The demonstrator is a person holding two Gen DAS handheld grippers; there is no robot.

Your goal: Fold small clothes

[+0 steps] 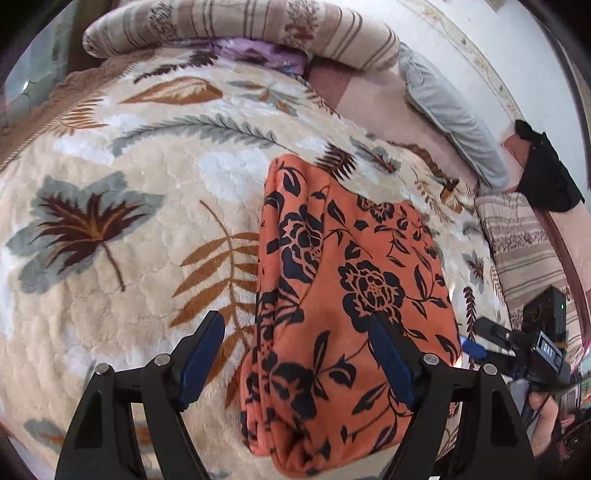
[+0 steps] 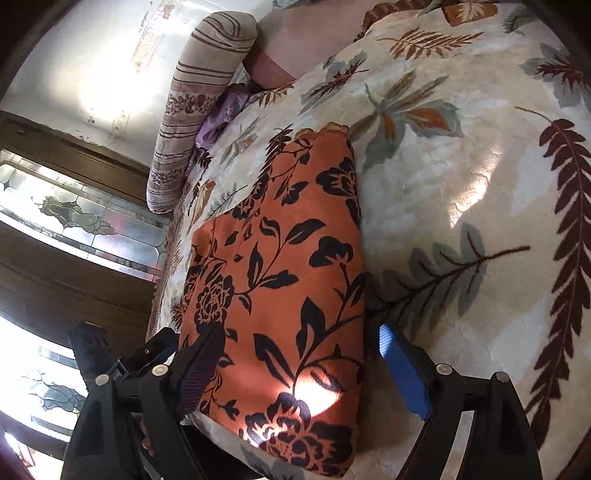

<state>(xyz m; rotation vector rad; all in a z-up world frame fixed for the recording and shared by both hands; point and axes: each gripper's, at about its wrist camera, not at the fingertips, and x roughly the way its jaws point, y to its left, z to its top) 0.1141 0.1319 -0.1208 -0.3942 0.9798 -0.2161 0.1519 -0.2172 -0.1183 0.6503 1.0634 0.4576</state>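
Note:
An orange garment with a black flower print [image 1: 343,295] lies folded into a long rectangle on the leaf-patterned blanket [image 1: 129,221]. My left gripper [image 1: 297,332] is open above the garment's left near edge, holding nothing. The same garment [image 2: 280,280] shows in the right wrist view, with my right gripper [image 2: 301,343] open above its near end, one finger on each side and empty. The right gripper also shows in the left wrist view [image 1: 476,347] beside the garment's right edge.
A striped rolled pillow [image 1: 240,26] and a purple cloth [image 1: 255,55] lie at the far end of the bed. A grey pillow [image 1: 450,114] and a dark item [image 1: 546,173] lie by the wall. Glass-paned wooden doors [image 2: 74,221] stand beside the bed.

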